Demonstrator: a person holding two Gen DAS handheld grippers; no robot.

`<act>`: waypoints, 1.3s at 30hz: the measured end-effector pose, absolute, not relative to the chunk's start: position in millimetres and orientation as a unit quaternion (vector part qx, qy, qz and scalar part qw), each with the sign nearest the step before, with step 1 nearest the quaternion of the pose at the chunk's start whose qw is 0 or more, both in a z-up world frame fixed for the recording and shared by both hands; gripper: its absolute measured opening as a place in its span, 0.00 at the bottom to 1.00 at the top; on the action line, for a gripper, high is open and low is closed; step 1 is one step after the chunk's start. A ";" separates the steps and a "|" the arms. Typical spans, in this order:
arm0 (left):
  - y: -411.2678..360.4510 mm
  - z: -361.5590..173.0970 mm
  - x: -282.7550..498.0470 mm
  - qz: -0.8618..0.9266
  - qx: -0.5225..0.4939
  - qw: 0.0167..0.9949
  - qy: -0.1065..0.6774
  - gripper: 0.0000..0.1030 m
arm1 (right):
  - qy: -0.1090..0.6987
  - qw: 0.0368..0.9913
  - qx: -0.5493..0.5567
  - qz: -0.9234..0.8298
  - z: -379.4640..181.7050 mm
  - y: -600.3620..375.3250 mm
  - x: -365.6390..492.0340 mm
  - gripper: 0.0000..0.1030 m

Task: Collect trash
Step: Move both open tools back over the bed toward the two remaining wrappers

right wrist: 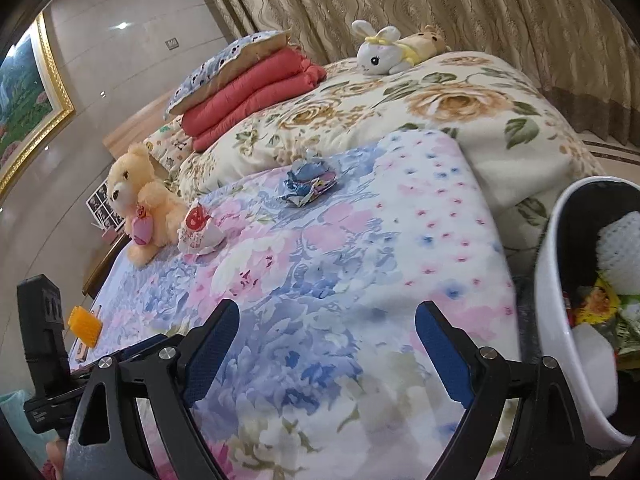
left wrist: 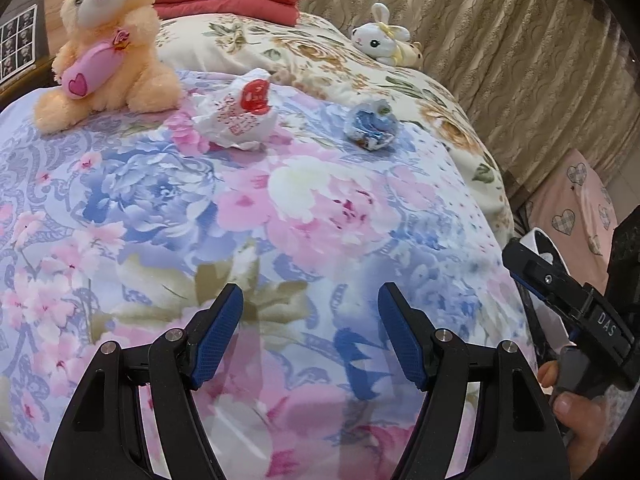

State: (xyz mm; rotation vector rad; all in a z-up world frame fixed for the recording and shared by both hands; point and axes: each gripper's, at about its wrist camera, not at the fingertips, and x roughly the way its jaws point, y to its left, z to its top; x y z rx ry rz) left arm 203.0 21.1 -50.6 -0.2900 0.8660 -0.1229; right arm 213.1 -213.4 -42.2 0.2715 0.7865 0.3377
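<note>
well, your left gripper (left wrist: pixel 310 300) and right gripper (right wrist: pixel 327 318) both hang with fingers spread wide, empty, above the floral bed (left wrist: pixel 280 208). farther up it lie the white-and-red wrapper (left wrist: pixel 240 114), long axis across, and the crumpled blue wrapper (left wrist: pixel 372 124), with no clear axis.

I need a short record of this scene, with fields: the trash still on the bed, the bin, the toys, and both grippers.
trash on bed: white-and-red wrapper; blue crumpled wrapper; both apart, on the floral blanket
bin: white bin beside the bed, already holds trash
toys: peach teddy bear; white bunny
left gripper: open, empty
right gripper: open, empty
</note>
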 end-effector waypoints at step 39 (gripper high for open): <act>79.6 -50.4 320.4 -0.012 -0.159 0.895 0.416 0.72 | 0.421 0.884 0.100 0.175 -68.0 -153.7 361.5 0.89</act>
